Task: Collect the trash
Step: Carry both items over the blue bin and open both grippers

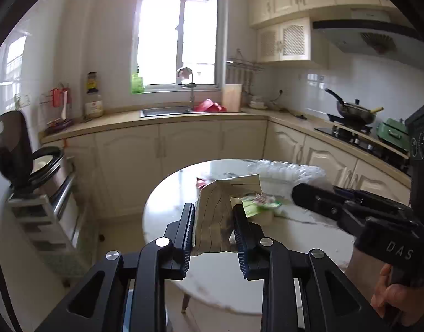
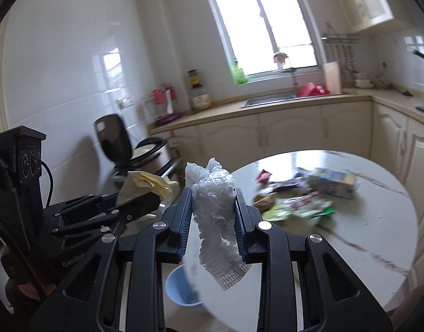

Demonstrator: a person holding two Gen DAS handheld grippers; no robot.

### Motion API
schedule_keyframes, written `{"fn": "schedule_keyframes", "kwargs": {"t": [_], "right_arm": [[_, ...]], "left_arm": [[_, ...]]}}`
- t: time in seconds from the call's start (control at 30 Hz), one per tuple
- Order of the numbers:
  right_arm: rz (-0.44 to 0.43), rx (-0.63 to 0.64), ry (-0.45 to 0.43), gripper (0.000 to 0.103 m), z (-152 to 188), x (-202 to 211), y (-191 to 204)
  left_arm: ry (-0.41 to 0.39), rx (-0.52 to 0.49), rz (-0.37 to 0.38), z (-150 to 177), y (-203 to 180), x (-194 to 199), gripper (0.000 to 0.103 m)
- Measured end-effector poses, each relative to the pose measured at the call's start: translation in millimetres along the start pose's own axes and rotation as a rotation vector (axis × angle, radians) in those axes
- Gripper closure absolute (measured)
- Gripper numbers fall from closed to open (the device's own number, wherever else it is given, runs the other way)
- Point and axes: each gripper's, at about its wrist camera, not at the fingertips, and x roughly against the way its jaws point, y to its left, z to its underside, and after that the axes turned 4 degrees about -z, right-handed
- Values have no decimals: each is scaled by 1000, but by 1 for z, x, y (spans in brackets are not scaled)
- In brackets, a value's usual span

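Observation:
My left gripper (image 1: 214, 210) is shut on a beige crumpled paper (image 1: 217, 215), held above the round white marble table (image 1: 212, 276). My right gripper (image 2: 213, 196) is shut on a clear crumpled plastic wrap (image 2: 214, 215) that hangs down between the fingers. The right gripper shows in the left wrist view (image 1: 297, 193), with the plastic wrap (image 1: 289, 171) behind it. The left gripper with its paper (image 2: 145, 185) shows at the left of the right wrist view. Green snack wrappers (image 2: 300, 207), a carton (image 2: 336, 184) and a red wrapper (image 2: 263, 177) lie on the table. A blue bin (image 2: 181, 287) stands on the floor below.
Cream cabinets and a counter with a sink (image 1: 167, 110) run along the far wall. A stove with a pan (image 1: 355, 110) is at the right. An open rice cooker (image 1: 21, 152) stands on a rack at the left.

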Motion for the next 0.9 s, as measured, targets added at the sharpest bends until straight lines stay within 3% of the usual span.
{"fn": "schedule_keyframes", "kwargs": {"t": [0.17,0.37,0.47,0.63,0.9], "right_arm": [[-115,51,94,76,23,-52,66],[-209,105,232,76,64,-128,125],[-233,126,309,76,89,-170,142],[-216,146,406,76,124,-234,142],[-135,192,522,77,172,-315,115]], "left_arm": [[29,58,-95,49,52,58,79],[136,148,-209,104,122,73,79],[205,214,-258,128,151,59,79],[336,287,-272,165,183,20,79],[501,348,-243,210,219,-59,79]]}}
